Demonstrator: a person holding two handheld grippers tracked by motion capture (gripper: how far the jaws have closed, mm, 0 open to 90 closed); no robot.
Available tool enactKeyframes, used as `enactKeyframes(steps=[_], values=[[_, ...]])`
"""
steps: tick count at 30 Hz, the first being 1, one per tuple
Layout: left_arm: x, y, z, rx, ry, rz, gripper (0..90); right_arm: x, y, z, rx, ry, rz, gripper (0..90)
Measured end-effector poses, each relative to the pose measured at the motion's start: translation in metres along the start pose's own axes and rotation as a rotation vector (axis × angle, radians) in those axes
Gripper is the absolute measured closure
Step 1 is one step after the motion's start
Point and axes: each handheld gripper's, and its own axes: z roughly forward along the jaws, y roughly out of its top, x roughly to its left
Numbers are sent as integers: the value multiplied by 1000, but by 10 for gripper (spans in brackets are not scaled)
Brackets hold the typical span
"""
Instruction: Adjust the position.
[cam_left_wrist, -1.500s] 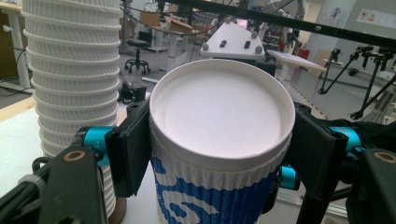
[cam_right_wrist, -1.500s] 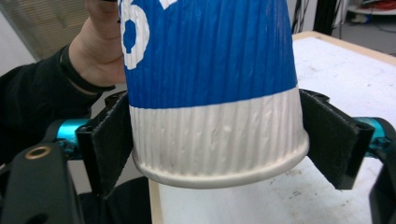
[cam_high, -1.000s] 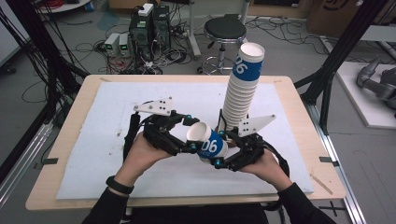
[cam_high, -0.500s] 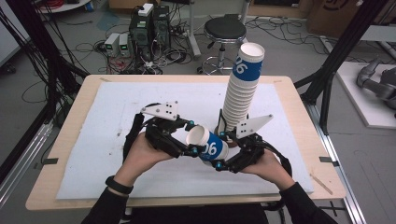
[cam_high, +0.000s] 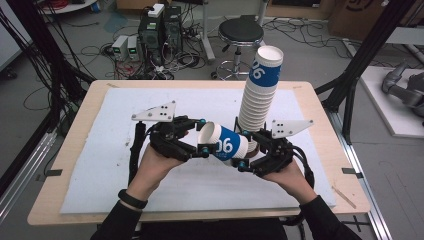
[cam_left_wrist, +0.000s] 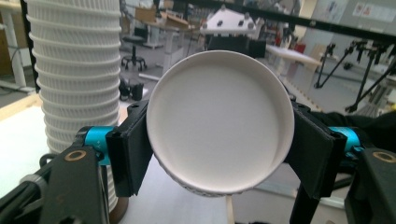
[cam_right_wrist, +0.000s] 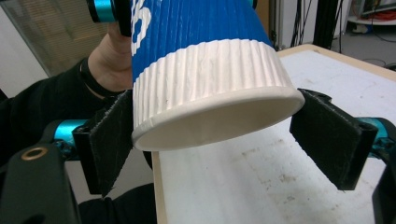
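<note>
We see a blue-and-white paper cup (cam_high: 226, 143) held on its side above the white mat (cam_high: 100, 150), between the two grippers. The left gripper (cam_left_wrist: 219, 149) clamps its rim end, both pads pressed to the wall. The right gripper (cam_right_wrist: 224, 140) has just been opening; its jaws flank the base, one pad clearly apart. A tall cup stack (cam_high: 259, 95) stands just behind.
</note>
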Motion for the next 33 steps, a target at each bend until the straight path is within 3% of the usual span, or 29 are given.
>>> enactKeyframes(steps=[5,11,22,28,30,33], values=[[0,-1,0,-39,1,-5,297,0,0,1,-28,-1,16,154],[0,-3,1,-48,12,-2,299,-1,-1,4,-31,-4,46,142],[2,-6,3,-58,-7,-11,298,1,-1,5,-5,-8,15,165],[0,-5,4,2,2,-8,277,-2,0,3,19,12,2,185],[-1,-3,5,69,23,-13,224,-2,0,2,30,13,-10,188],[-2,-1,4,107,22,-6,221,-1,1,2,66,11,-22,196]])
